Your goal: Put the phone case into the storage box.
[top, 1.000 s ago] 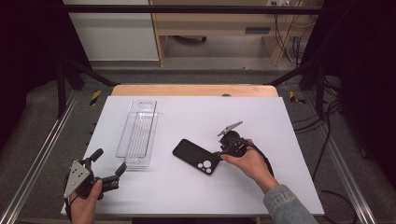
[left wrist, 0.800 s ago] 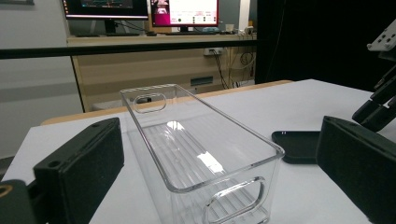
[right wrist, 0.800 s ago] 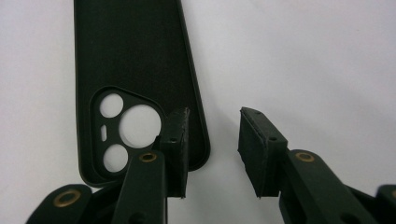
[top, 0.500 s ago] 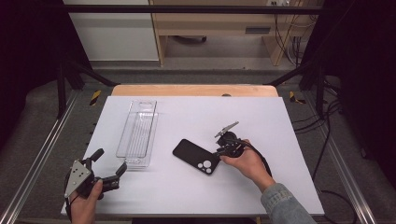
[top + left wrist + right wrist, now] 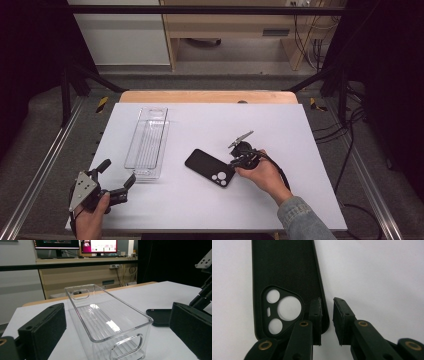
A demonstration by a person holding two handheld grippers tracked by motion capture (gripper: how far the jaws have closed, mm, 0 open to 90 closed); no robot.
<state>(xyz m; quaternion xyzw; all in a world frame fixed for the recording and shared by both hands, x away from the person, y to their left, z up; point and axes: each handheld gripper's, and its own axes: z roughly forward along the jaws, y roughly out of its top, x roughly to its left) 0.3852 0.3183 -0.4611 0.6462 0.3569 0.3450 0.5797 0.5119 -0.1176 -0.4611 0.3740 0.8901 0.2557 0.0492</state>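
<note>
Straddling the long edge of the black phone case [image 5: 287, 277], right gripper [image 5: 327, 312] has jaws parted, not yet clamped; case lies flat mid-table beside the clear bin [image 5: 146, 142]. Risk: thin rim slips, case skids on smooth white tabletop [image 5: 300, 130]. Left gripper [image 5: 116, 179] idle, agape. Dark lab, monitors [image 5: 75, 243] behind.

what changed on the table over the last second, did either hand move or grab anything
Very little. The right hand-held gripper edged slightly closer to the camera-cutout end of the flat black phone case; its jaws now straddle that case's edge with a small gap, not yet clamped. The case has not shifted. The left hand-held gripper stayed open near the front-left corner, and the clear plastic rectangular bin stayed put.
</note>
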